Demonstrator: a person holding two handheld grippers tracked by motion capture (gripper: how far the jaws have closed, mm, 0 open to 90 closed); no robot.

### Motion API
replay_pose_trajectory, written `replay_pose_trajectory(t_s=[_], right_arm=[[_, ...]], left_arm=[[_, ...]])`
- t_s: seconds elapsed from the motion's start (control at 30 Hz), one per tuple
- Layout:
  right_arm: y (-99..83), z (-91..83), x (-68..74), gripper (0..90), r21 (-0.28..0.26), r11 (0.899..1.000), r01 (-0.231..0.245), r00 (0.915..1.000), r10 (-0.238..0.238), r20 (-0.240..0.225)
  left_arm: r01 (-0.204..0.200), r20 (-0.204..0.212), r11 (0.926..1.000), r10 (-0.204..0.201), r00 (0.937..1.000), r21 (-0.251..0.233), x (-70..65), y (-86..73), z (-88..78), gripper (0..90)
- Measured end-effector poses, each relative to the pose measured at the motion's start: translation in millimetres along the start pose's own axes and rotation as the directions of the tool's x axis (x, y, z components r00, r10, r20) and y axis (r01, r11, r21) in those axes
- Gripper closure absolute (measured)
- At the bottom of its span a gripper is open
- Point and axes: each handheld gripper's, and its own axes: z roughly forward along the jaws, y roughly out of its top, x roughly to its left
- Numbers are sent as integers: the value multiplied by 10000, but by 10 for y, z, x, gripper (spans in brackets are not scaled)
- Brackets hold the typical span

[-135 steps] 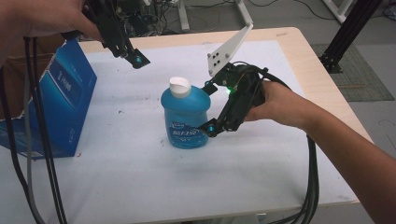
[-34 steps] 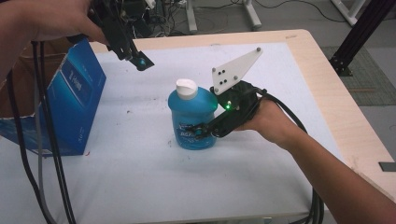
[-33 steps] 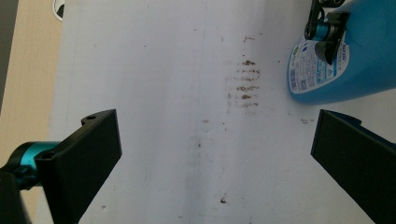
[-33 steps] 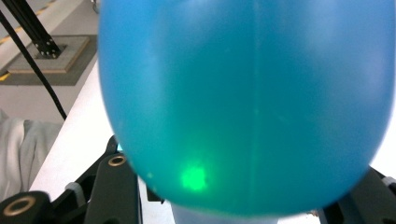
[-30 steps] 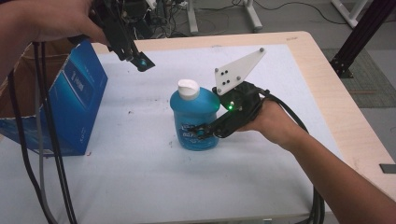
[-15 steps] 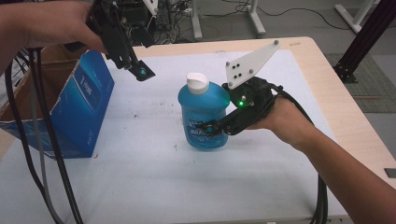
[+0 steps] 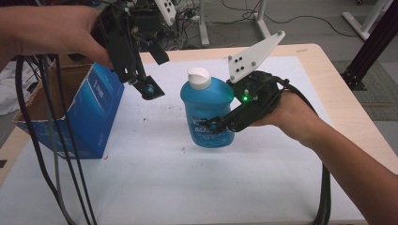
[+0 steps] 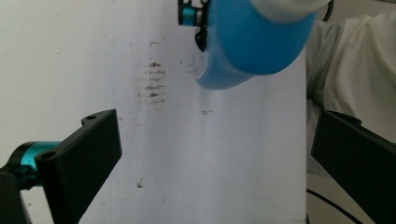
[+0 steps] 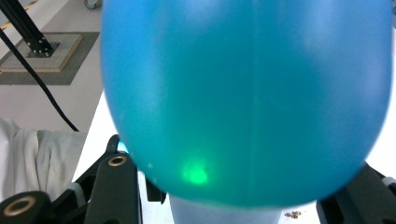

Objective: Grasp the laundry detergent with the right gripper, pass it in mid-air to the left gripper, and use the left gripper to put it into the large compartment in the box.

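Two tools | right tool (image 7: 220, 125) clamps blue bottle (image 7: 206, 110), label unreadable | left tool (image 7: 149, 89) apart

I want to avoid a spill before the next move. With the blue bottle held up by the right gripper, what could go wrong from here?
1. The blue bottle looks lifted off the table, gripped low on its rounded body by the right gripper; it could slip or tip.
2. The left gripper hangs open between the bottle and the blue box; a move toward the box might hit it.
3. The cables beside the box could snag it.
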Motion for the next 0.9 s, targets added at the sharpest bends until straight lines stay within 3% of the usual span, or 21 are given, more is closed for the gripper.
replay_pose_trajectory(t_s=[0.13, 0.3, 0.57, 0.67, 0.77, 0.9], right_arm=[[61, 27, 11, 454, 137, 9999, 71, 10000, -70, -35], [120, 75, 28, 455, 190, 9998, 39, 10000, -38, -58], [200, 165, 44, 455, 307, 9995, -44, 9998, 50, -169], [225, 198, 41, 455, 341, 9994, 4, 9997, 5, -251], [254, 243, 64, 455, 284, 9996, -29, 9981, 46, -613], [276, 277, 78, 455, 326, 9995, 48, 9973, -24, -729]], left_arm=[[53, 197, 9999, -55, 9998, 103, -80, 53, 1, 17], [-72, 47, 9997, 71, 10000, 226, -182, 111, 29, 17], [69, -67, 9984, -66, 10000, 560, -293, 187, 63, 17], [-105, -205, 9976, 120, 9997, 689, -327, 221, 74, 17], [-307, -227, 9966, 326, 9992, 765, -351, 244, 90, 17], [-328, -174, 9951, 346, 9993, 937, -373, 267, 113, 17]])
